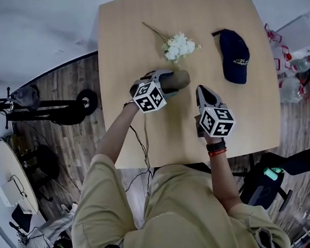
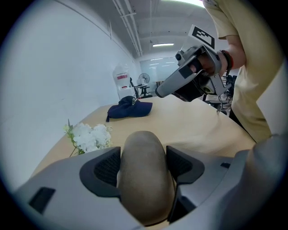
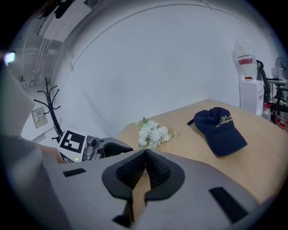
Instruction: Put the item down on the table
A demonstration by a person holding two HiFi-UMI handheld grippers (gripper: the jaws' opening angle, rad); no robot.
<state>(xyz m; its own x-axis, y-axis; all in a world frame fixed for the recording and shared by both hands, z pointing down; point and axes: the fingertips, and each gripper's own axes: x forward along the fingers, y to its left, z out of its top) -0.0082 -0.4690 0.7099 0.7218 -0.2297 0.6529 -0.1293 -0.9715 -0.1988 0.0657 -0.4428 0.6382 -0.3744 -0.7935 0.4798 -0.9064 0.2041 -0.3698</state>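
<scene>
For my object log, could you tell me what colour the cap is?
Navy blue cap, clearest in the right gripper view.

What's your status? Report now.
Left hand-held gripper shut on brown item, over table. Right hand-held gripper shut, empty. Flowers just ahead; cap off right.

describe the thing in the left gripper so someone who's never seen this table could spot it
On the light wooden table, look nearer the person than the white flower sprig. There the left gripper is shut on a dull brown, smooth, round-ended oblong item. Unlike the sprig and the navy fabric cap, it is plain and featureless.
</scene>
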